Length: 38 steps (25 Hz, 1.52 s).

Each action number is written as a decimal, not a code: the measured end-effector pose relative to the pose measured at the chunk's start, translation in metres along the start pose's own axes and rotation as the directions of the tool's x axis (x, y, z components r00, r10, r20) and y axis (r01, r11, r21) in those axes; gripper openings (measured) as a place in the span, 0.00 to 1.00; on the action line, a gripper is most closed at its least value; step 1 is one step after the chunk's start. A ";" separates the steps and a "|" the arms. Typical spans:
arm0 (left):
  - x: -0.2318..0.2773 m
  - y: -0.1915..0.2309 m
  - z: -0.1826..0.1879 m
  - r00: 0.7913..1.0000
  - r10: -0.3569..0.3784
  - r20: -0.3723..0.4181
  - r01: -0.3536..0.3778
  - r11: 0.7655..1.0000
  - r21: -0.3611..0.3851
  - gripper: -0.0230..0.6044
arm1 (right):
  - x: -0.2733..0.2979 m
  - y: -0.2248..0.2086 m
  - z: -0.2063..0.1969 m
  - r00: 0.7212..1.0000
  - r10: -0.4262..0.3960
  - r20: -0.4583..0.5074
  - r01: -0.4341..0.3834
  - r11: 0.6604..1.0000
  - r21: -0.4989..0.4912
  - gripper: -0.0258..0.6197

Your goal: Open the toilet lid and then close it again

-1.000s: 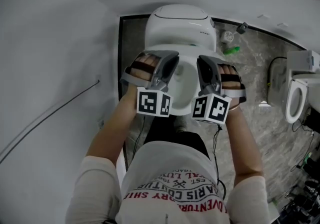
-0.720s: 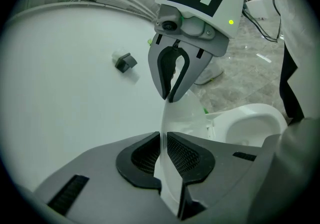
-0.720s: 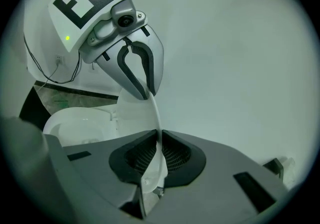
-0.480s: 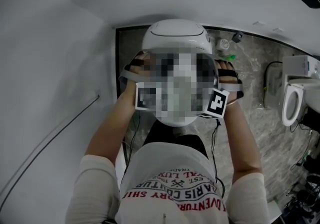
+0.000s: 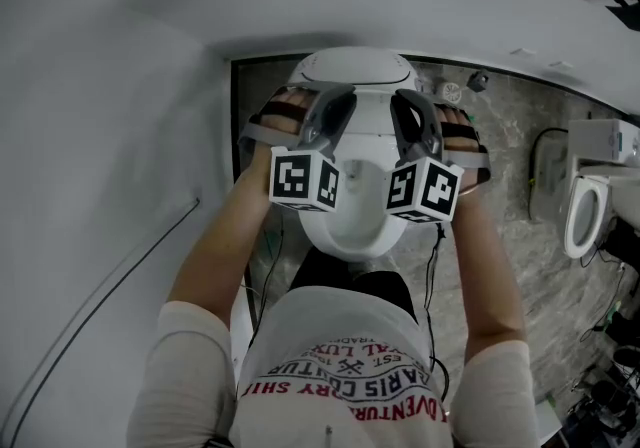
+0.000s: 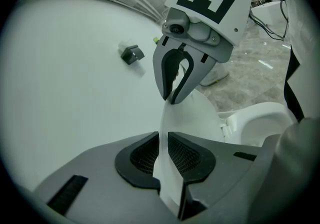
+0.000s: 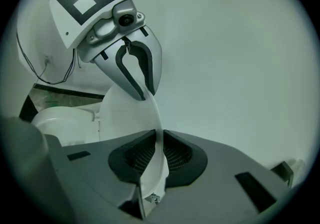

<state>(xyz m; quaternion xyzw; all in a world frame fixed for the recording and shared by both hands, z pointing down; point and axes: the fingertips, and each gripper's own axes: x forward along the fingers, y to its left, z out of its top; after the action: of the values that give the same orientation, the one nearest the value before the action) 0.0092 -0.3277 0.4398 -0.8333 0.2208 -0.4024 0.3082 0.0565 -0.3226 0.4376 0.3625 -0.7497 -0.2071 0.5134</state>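
Left gripper view looks along its jaws at the toilet lid (image 6: 192, 118), raised and seen nearly edge-on. Its thin rim runs between the pads of the left gripper (image 6: 162, 150). Those jaws have just been opening a little but stand narrow, and the pads seem to touch the rim on both sides, though how firmly is hard to judge. Further along the same rim, the right gripper (image 7: 161, 155) is clamped narrow on the lid too. In the head view the two grippers stand side by side over the toilet (image 5: 355, 71), and the seat (image 6: 260, 123) lies uncovered below the lid. The risk, as I judge it, sits with the left side. If its hold loosens more, the lid would hang from one pair of jaws, twist on its hinge, slip out and slam onto the seat. Hands moving at an uneven pace would strain the hinge likewise.
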 end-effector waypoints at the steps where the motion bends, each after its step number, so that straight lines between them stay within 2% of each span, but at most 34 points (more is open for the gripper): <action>1: 0.003 0.002 -0.002 1.000 0.000 0.003 0.000 1.000 -0.002 0.13 | 0.004 -0.002 0.000 1.000 -0.001 0.000 0.001 1.000 0.000 0.09; 16: 0.036 0.026 -0.018 0.999 -0.022 0.027 0.023 0.999 -0.037 0.14 | 0.043 -0.026 -0.004 0.999 0.046 -0.029 -0.045 0.999 0.020 0.09; 21: 0.034 0.028 -0.020 0.999 -0.011 0.033 0.013 0.999 -0.048 0.14 | 0.043 -0.025 -0.002 0.998 0.035 -0.043 -0.034 0.999 0.016 0.09; 25: 0.023 0.029 -0.014 0.998 0.012 0.055 -0.007 0.996 -0.089 0.15 | 0.034 -0.020 -0.002 0.999 0.001 -0.054 -0.001 1.000 0.001 0.09; 28: 0.014 0.028 -0.008 0.999 0.014 0.050 -0.011 0.998 -0.055 0.16 | 0.022 -0.023 -0.001 0.998 -0.006 -0.059 0.007 0.999 0.033 0.09; 30: 0.003 0.033 -0.001 0.997 0.041 0.058 -0.038 0.998 -0.048 0.16 | 0.010 -0.027 0.004 0.998 -0.017 -0.052 0.020 0.998 0.056 0.09; 35: -0.039 0.056 0.019 0.984 0.142 0.110 -0.123 0.979 -0.160 0.10 | -0.030 -0.041 0.022 0.998 -0.058 0.000 0.057 0.990 0.132 0.09; 37: -0.060 0.060 0.025 0.975 0.179 0.129 -0.142 0.958 -0.251 0.08 | -0.049 -0.047 0.029 0.996 -0.091 0.024 0.085 0.979 0.183 0.09; 38: -0.072 0.062 0.029 0.970 0.196 0.142 -0.144 0.939 -0.314 0.08 | -0.060 -0.049 0.032 0.994 -0.105 0.036 0.094 0.971 0.219 0.09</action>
<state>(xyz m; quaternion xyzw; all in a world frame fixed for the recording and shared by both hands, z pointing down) -0.0165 -0.3181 0.3444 -0.8796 0.3237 -0.2628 0.2291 0.0560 -0.3113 0.3549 0.4484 -0.7607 -0.1584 0.4418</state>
